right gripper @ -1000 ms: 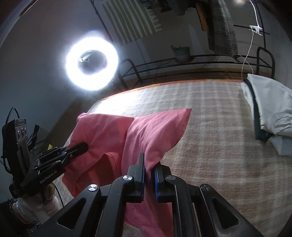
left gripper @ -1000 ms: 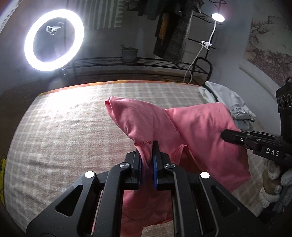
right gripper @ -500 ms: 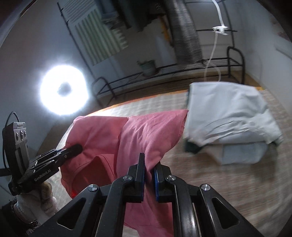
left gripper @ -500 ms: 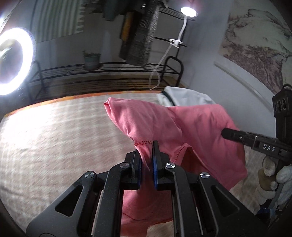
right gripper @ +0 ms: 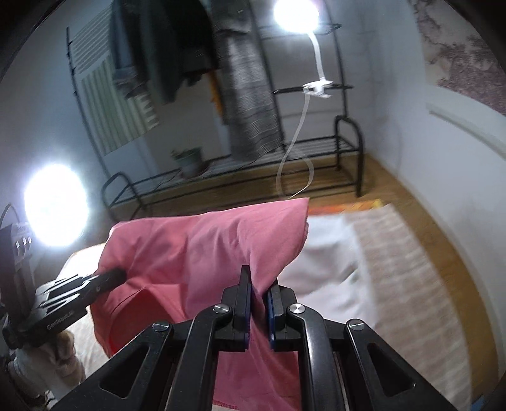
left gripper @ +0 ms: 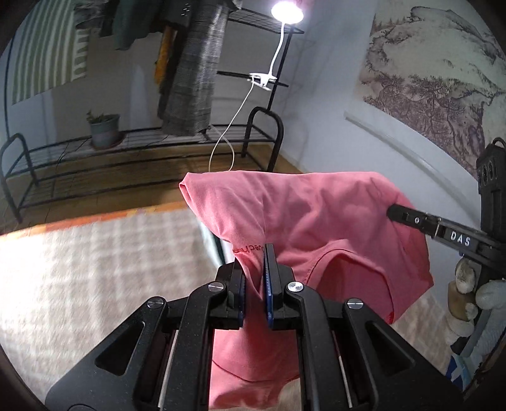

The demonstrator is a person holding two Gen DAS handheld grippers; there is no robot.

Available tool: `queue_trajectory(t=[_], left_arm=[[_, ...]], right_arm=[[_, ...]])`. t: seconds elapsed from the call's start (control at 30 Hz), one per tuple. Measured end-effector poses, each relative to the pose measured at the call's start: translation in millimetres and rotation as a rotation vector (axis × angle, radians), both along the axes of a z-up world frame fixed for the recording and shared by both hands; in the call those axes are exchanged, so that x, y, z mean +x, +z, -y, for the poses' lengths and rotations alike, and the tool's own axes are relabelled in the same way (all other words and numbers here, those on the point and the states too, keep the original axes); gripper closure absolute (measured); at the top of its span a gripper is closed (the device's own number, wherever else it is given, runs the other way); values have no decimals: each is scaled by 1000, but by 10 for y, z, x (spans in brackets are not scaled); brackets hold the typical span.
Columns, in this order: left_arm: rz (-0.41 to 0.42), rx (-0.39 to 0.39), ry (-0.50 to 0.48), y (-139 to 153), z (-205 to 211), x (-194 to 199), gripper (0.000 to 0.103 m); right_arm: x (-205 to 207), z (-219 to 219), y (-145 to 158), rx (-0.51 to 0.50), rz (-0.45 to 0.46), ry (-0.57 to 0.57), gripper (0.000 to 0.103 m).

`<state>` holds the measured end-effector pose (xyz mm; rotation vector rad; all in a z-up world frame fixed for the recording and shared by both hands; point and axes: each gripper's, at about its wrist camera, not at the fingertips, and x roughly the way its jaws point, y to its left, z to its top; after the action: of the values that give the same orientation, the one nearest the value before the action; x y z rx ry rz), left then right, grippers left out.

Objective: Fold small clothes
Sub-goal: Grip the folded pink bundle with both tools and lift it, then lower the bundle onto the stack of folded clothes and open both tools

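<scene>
A pink shirt (left gripper: 316, 215) hangs folded in the air above the checked bed cover (left gripper: 95, 268), held by both grippers. My left gripper (left gripper: 254, 253) is shut on its near edge beside a small printed logo. My right gripper (right gripper: 259, 281) is shut on the other side of the shirt (right gripper: 202, 249). Each gripper shows in the other's view: the right one (left gripper: 392, 210) at the shirt's right edge, the left one (right gripper: 121, 273) at its left edge. The shirt's lower part droops below the jaws.
A pile of folded white and grey clothes (right gripper: 329, 253) lies on the bed under the shirt's right side. Behind the bed stand a black metal rack (left gripper: 142, 148) with a potted plant (left gripper: 104, 131), hanging clothes, a clip lamp (left gripper: 286, 11) and a ring light (right gripper: 55, 205).
Both grippers have swung to the right with the pink shirt held between them, toward the pile of folded clothes. The ring light has slid out of the left view. Both grips are unchanged.
</scene>
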<state>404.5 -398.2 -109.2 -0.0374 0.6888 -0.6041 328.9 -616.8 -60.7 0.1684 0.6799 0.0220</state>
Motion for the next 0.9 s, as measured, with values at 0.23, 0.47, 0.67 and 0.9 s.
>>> queue_trajectory(t=[0.23, 0.47, 0.67, 0.9], left_arm=[[35, 42, 24, -145, 339, 301, 96], [-23, 108, 58, -448, 459, 580, 91], [20, 140, 48, -416, 420, 497, 78], [-5, 142, -29, -518, 412, 284, 78]], right_arm=[[410, 395, 13, -37, 32, -65, 98], [788, 451, -299, -99, -21, -69, 98], [876, 512, -481, -153, -92, -137, 71], [585, 841, -578, -29, -135, -208, 59]])
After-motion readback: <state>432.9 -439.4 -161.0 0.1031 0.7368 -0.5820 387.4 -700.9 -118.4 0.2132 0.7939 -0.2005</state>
